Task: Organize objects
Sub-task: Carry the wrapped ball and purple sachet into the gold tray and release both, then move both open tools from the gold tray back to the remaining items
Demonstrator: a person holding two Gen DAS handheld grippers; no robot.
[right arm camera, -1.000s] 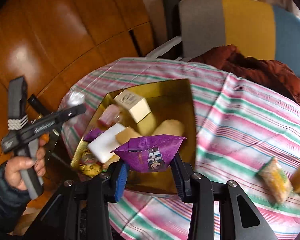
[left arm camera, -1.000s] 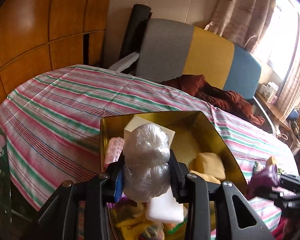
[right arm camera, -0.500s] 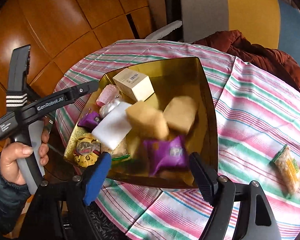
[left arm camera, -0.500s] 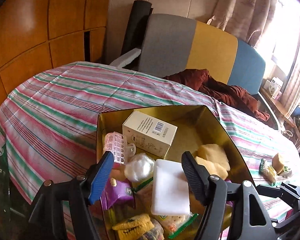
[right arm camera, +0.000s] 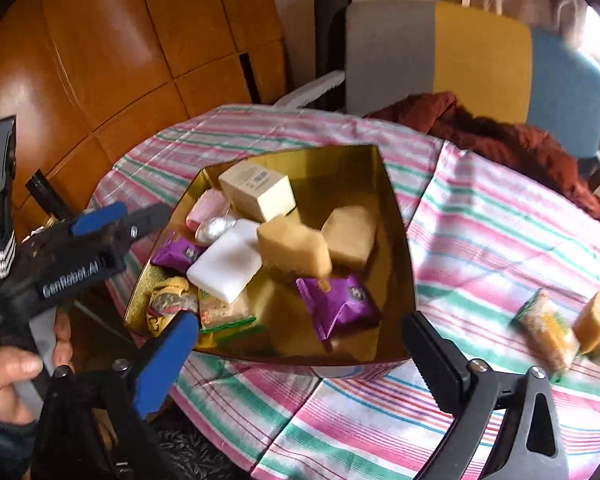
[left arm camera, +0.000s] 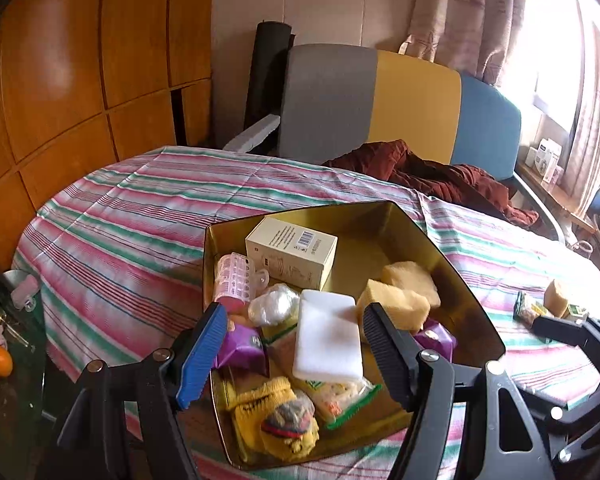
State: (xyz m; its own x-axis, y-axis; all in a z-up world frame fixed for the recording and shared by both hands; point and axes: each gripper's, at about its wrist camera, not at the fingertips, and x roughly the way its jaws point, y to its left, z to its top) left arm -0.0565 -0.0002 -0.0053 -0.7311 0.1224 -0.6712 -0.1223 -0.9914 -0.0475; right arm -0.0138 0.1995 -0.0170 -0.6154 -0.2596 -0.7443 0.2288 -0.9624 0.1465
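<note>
Both grippers hang empty over a gold tin already filled with small goods on the striped table.

The striped tablecloth (right arm camera: 480, 240) covers a round table; its near edge drops away just beneath both tools, so room for moving lies mostly to the right. The gold tin (right arm camera: 396, 240) sits near that edge, likely within easy reach for dropping, its tall walls keeping a cream box (left arm camera: 292, 250), a white block (left arm camera: 326, 336), 2 yellow sponges (right arm camera: 296, 246) and a purple packet (right arm camera: 338, 306) from sliding out. The left gripper (left arm camera: 292, 344) has its jaws apart, holding nothing. The right gripper (right arm camera: 300, 354) is opening its jaws wide, nothing between them. Well apart on bare cloth to the right lie a green snack packet (right arm camera: 546, 330) and another sponge (right arm camera: 594, 320), probably next to collect.
</note>
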